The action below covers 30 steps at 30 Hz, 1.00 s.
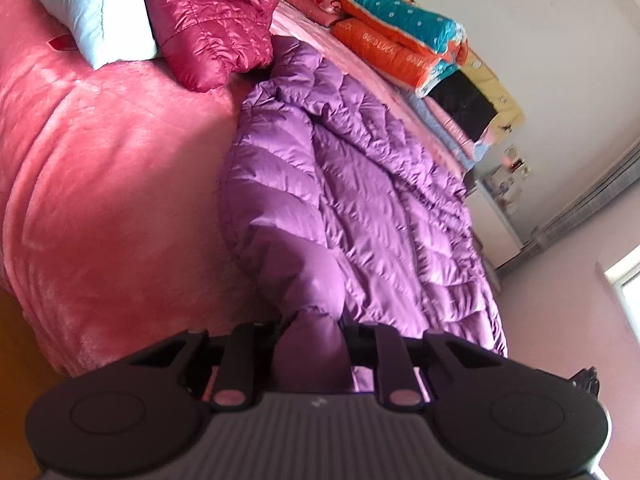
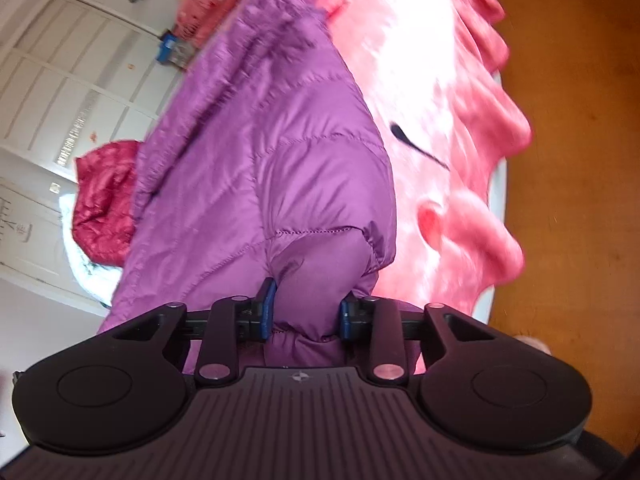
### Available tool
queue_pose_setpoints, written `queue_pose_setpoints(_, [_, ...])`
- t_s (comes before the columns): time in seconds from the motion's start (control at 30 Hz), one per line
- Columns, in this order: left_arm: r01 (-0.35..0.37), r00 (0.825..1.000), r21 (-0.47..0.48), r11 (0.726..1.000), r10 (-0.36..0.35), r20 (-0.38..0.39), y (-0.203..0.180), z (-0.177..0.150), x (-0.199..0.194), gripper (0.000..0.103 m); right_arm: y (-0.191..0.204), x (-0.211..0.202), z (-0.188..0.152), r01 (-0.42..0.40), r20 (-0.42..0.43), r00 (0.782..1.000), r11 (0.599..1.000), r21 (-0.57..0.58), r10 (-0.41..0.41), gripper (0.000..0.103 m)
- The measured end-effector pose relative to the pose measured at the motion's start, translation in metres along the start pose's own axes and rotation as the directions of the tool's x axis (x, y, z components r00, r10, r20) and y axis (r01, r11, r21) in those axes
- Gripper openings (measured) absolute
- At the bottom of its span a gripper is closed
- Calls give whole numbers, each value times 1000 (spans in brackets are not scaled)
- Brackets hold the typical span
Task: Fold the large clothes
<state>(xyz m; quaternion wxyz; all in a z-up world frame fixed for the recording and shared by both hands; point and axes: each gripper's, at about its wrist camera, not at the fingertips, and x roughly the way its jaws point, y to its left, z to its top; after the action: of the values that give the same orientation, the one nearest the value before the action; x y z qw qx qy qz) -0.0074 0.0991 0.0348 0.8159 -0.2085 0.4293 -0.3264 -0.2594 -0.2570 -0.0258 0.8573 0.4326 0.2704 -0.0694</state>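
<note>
The purple down jacket [image 1: 352,184] lies lengthwise on the pink blanket [image 1: 100,184], stretching away from both clamped grippers (left gripper [image 1: 310,356], right gripper [image 2: 306,312]); left fingertips hidden by fabric

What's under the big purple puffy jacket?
The purple down jacket lies on a pink fleece blanket covering the bed. Both the left gripper and right gripper pinch its edge. Anything directly beneath the jacket is hidden.

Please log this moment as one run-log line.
left gripper: shut on purple jacket | right gripper: shut on purple jacket | pink blanket: underneath
</note>
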Motion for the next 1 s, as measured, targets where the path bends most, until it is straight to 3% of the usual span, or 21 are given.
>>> queue_pose_setpoints(0.2, [71, 997, -34, 997, -70, 32, -11, 13, -5, 13, 6, -13, 11, -159, 71, 985, 987, 38, 156, 31])
queue_pose_setpoints(0.47, [185, 976, -52, 981, -177, 127, -35, 49, -8, 12, 23, -8, 35, -396, 167, 910, 914, 85, 379, 30])
queue_pose_setpoints(0.7, [278, 945, -153, 948, -240, 224, -33, 88, 9, 12, 37, 9, 64, -510, 234, 848, 852, 121, 475, 30])
queue_pose_setpoints(1.0, [267, 934, -169, 949, -212, 287, -38, 153, 47, 12, 47, 42, 127, -592, 371, 776, 792, 148, 510, 30])
